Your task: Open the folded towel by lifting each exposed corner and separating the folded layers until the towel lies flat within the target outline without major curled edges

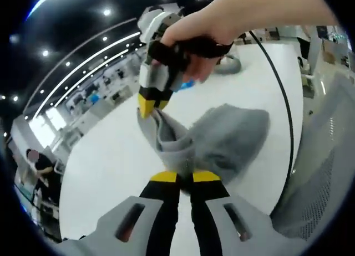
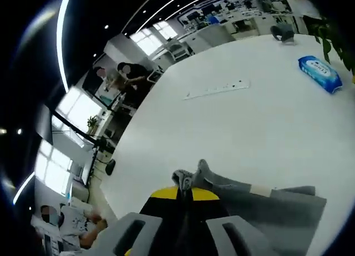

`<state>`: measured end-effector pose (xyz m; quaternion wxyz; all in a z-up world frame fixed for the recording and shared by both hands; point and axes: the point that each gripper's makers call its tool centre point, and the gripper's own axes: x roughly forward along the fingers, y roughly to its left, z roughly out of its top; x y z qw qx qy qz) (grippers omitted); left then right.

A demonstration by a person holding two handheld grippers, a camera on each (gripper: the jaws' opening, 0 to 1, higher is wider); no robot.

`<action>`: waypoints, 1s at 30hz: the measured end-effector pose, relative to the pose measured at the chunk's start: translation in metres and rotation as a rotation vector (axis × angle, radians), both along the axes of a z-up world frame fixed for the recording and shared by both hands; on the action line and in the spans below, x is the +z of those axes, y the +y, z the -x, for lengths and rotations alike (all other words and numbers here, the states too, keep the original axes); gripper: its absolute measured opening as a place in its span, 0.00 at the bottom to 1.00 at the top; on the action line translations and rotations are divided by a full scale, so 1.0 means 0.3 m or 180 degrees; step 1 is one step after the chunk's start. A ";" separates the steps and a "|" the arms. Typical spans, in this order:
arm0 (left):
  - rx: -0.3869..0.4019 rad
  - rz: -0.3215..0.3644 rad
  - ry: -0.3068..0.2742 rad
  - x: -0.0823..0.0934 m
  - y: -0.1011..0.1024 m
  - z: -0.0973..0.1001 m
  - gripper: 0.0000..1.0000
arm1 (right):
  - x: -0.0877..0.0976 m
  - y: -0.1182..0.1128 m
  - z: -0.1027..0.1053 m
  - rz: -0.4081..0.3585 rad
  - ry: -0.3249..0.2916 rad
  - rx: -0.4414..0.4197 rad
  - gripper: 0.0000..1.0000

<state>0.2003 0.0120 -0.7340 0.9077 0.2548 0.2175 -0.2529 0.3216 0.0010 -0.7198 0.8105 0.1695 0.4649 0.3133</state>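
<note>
Here both tools [image 1: 186, 177] [image 2: 186, 194] pinch the grey towel [image 1: 227, 137]; no writing legible.

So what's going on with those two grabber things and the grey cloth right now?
Left hand-held gripper shut on grey towel. Right hand-held gripper shut on another corner. Towel bunched, lifted, not flat. Blue packet far off.

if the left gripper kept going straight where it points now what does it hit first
The grey towel: the left gripper is shut on its near edge, and the bunched cloth lies directly ahead. Beyond it is the white table; depth is hard to judge.
</note>
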 end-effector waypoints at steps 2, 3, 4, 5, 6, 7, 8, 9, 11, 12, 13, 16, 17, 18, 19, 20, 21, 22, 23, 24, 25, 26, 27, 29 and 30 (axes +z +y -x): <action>-0.0005 -0.0034 0.0031 -0.018 0.015 0.003 0.05 | -0.018 0.019 0.003 0.0003 0.0017 0.0015 0.02; -0.0007 -0.0063 0.0061 -0.032 0.025 0.006 0.05 | -0.037 0.041 0.003 -0.0015 0.0051 0.0026 0.02; -0.0008 -0.0096 0.0111 -0.046 0.034 0.008 0.05 | -0.054 0.054 0.004 0.0007 0.0067 0.0041 0.02; -0.0001 -0.0109 0.0145 -0.053 0.038 0.009 0.05 | -0.062 0.059 0.004 0.0025 0.0077 0.0054 0.02; 0.0017 -0.0127 0.0210 -0.069 0.047 0.007 0.05 | -0.084 0.067 0.001 0.0077 0.0082 0.0065 0.02; 0.0030 -0.0136 0.0264 -0.082 0.050 0.005 0.05 | -0.104 0.069 0.002 0.0142 0.0090 0.0083 0.02; 0.0042 -0.0144 0.0317 -0.095 0.054 0.004 0.06 | -0.123 0.071 0.002 0.0206 0.0099 0.0100 0.02; 0.0050 -0.0188 0.0353 -0.111 0.058 0.003 0.06 | -0.156 0.060 0.000 0.0377 0.0062 0.0125 0.02; 0.0041 -0.0345 0.0330 -0.126 0.071 0.010 0.07 | -0.179 0.073 0.010 0.0325 0.0108 0.0061 0.02; 0.0039 -0.0357 0.0348 -0.134 0.072 0.017 0.07 | -0.179 0.081 0.015 0.0266 0.0125 0.0038 0.02; 0.0032 -0.0368 0.0380 -0.145 0.075 0.024 0.07 | -0.187 0.084 0.015 0.0265 0.0119 0.0034 0.02; 0.0080 -0.0342 0.0401 -0.161 0.089 0.031 0.08 | -0.199 0.091 0.013 0.0282 0.0096 0.0027 0.02; 0.0101 -0.0329 0.0401 -0.165 0.094 0.033 0.09 | -0.202 0.092 0.012 0.0289 0.0090 0.0025 0.02; 0.0122 -0.0315 0.0402 -0.169 0.099 0.034 0.09 | -0.206 0.094 0.011 0.0296 0.0084 0.0022 0.02; 0.0144 -0.0312 0.0449 -0.180 0.107 0.040 0.10 | -0.211 0.097 0.011 0.0299 0.0083 0.0021 0.03; 0.0285 -0.0280 0.0551 -0.194 0.140 0.046 0.10 | -0.218 0.116 0.016 0.0264 0.0076 0.0014 0.03; 0.0328 -0.0213 0.0584 -0.195 0.141 0.046 0.10 | -0.220 0.126 0.017 0.0261 0.0044 0.0017 0.03; 0.0366 -0.0153 0.0626 -0.199 0.144 0.045 0.11 | -0.223 0.136 0.018 0.0258 0.0014 0.0032 0.03; 0.0381 -0.0152 0.0641 -0.203 0.148 0.045 0.13 | -0.224 0.142 0.020 0.0255 -0.0010 0.0051 0.04; 0.0399 -0.0167 0.0648 -0.207 0.154 0.044 0.15 | -0.224 0.150 0.021 0.0246 -0.0038 0.0095 0.04; 0.0417 -0.0195 0.0659 -0.212 0.160 0.046 0.17 | -0.224 0.156 0.024 0.0237 -0.0057 0.0134 0.06; 0.0452 -0.0237 0.0680 -0.221 0.173 0.048 0.18 | -0.229 0.177 0.040 0.0218 -0.0053 0.0232 0.08; 0.0473 -0.0233 0.0697 -0.222 0.177 0.049 0.19 | -0.231 0.180 0.045 0.0221 -0.0045 0.0253 0.10; 0.0580 -0.0126 0.0760 -0.229 0.186 0.049 0.21 | -0.234 0.198 0.059 0.0212 -0.0106 0.0378 0.15; 0.0635 -0.0061 0.0798 -0.232 0.191 0.049 0.22 | -0.234 0.203 0.066 0.0206 -0.0118 0.0390 0.20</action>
